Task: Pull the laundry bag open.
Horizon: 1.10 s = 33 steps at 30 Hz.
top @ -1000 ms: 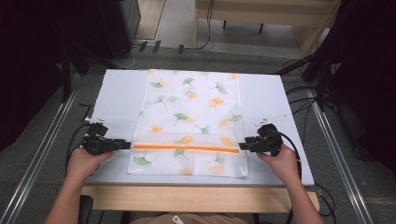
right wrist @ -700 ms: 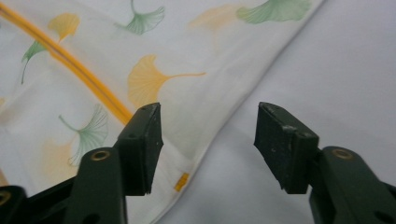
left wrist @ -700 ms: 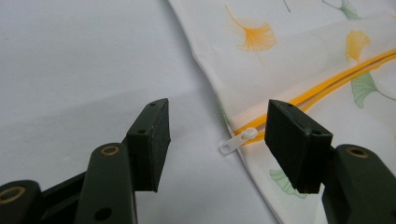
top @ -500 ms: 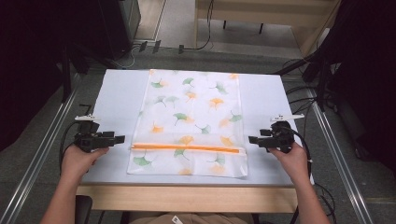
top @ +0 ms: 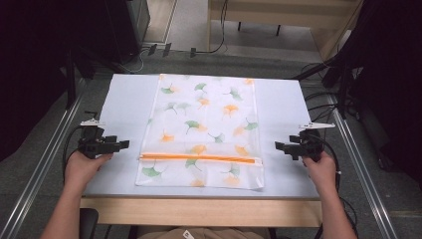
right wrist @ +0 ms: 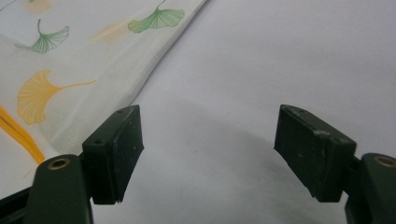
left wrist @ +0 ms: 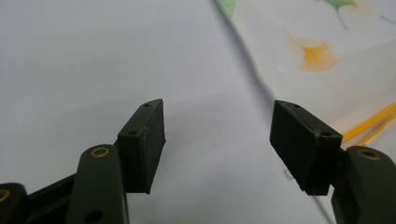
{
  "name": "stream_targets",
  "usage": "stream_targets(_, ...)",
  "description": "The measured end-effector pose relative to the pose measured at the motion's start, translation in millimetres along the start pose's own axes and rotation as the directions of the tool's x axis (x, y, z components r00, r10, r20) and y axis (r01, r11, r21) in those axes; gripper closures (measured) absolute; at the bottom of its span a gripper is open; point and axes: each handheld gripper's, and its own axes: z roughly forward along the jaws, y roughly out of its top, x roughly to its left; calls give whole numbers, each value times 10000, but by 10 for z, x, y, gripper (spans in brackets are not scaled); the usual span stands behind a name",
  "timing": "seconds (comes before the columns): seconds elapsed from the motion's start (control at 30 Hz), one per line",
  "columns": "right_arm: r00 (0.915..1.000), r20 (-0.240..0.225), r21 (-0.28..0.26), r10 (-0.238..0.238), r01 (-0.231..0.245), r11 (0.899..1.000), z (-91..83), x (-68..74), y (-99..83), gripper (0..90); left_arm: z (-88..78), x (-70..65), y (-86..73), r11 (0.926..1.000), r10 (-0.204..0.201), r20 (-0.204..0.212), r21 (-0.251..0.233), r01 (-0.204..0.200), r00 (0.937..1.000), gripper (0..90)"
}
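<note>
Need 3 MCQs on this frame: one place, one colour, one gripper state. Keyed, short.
1. Where does the zipper bag lie?
A. middle of the table
B. far left corner
C. hanging off the near edge

2. What colour is the zipper?
A. blue
B. orange
C. black

3. What state is the left gripper in?
A. shut on the bag
B. shut on nothing
C. open, beside the bag

Key: 1 A, bare table shows on both sides of the bag. 2 B, an orange strip crosses the bag near its close end. 3 C, its jaws stand apart over the tabletop in the left gripper view.
</note>
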Motion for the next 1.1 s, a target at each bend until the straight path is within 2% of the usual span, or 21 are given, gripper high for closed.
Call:
stream_targets(0.07,9999,16,75,-141,141,9999,11,5,-4,249,2,1,-1,10000,7,56,33,-7,10000,363)
stream_targets(0.2,9998,10,150,-184,184,9997,23,6,-9,250,25,4,-3,9999,-36,123,158,34,9999,353)
stream_targets(0.63,9996,20,290,-274,273,9992,43,18,-12,250,20,8,-1,9998,-110,222,152,107,9997,349)
stream_targets(1.1,9995,35,318,-300,299,9990,47,28,-18,250,20,16,6,9997,-221,100,104,220,9997,341)
